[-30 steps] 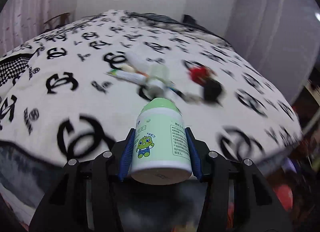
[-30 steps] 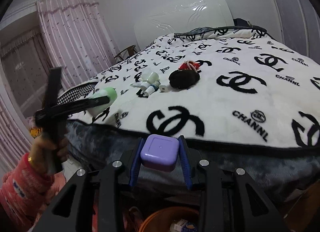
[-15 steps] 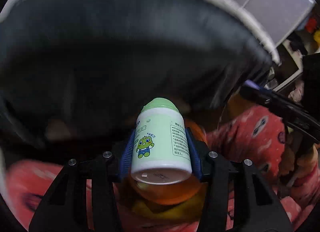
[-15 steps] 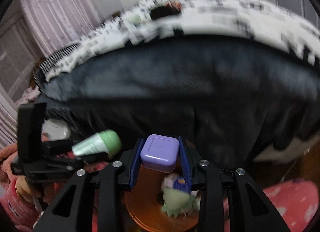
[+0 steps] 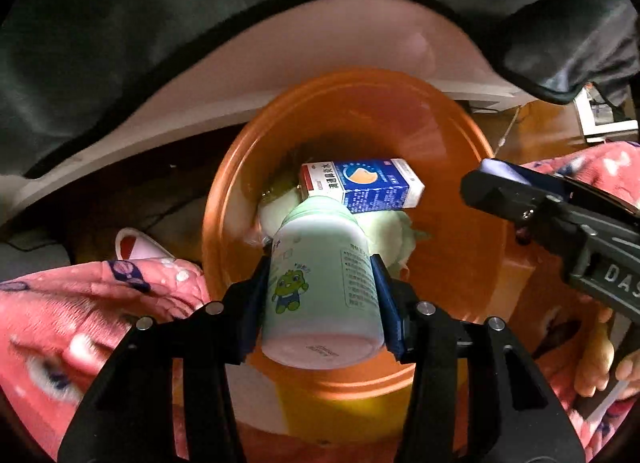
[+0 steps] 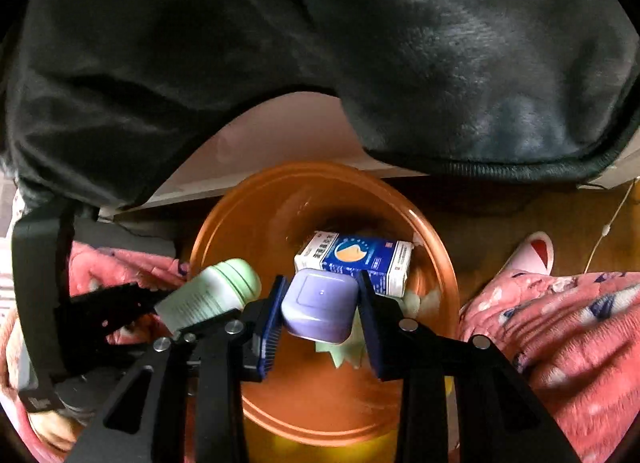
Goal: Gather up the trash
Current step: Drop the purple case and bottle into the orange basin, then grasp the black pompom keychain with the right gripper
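Both grippers have dropped from bed height, where they looked across the patterned blanket, to point steeply down into an orange bin on the floor.

A green-capped bottle sits pinched between the pads of the left gripper, cap toward the bin's opening and base toward the camera. It hangs over the near half of the bin, above what looks like crumpled pale paper. In the right wrist view a small purple case is clamped in the right gripper, also over the opening. A blue and white box already lies in the bin, toward its far wall. Beyond the bin, a dark blanket hangs off the bed edge, and the person's pink patterned trousers flank the bin on both sides.

By the look of it, the step in hand is the drop: both pieces of trash are carried and positioned, neither yet released. Next, each set of jaws needs to spread while staying inside the rim. The two grippers are close together, so releasing without knocking each other matters, and the bottle could roll once it lands on the box or paper.
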The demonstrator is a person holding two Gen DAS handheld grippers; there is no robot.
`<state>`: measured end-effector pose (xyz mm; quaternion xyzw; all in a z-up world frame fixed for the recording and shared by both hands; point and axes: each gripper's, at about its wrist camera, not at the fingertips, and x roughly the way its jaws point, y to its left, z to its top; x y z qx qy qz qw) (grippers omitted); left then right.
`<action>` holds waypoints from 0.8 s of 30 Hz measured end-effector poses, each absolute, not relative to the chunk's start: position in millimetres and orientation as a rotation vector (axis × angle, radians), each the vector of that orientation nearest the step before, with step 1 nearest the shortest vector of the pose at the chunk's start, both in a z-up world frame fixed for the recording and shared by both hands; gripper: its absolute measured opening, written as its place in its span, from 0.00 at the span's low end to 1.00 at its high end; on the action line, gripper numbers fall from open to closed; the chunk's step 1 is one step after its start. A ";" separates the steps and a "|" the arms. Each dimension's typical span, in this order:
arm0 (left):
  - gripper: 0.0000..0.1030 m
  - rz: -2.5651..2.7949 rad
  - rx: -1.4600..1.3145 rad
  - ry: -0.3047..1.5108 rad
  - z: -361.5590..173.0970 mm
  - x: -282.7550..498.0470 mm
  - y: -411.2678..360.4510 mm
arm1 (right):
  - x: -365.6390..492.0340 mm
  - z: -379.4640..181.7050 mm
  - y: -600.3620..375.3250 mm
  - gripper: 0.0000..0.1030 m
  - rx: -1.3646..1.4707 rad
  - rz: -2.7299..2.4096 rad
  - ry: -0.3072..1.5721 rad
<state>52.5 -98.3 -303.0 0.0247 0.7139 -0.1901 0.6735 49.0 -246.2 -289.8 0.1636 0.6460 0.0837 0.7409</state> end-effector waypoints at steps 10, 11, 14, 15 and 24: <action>0.66 -0.399 0.055 1.593 -301.9 52.0 -95.5 | 50.9 -291.3 -254.9 0.57 0.407 0.137 1.406; 0.66 -0.400 0.053 1.590 -301.2 51.4 -94.8 | 50.5 -290.8 -255.7 0.57 0.412 0.137 1.405; 0.66 -0.398 0.048 1.580 -298.6 51.6 -92.6 | 50.6 -288.8 -258.5 0.57 0.425 0.132 1.396; 0.66 -0.394 0.048 1.577 -299.1 51.4 -92.0 | 50.6 -289.7 -259.3 0.57 0.429 0.130 1.395; 0.66 -0.372 0.057 1.468 -275.8 45.9 -88.6 | 43.0 -263.4 -259.7 0.57 0.394 0.121 1.314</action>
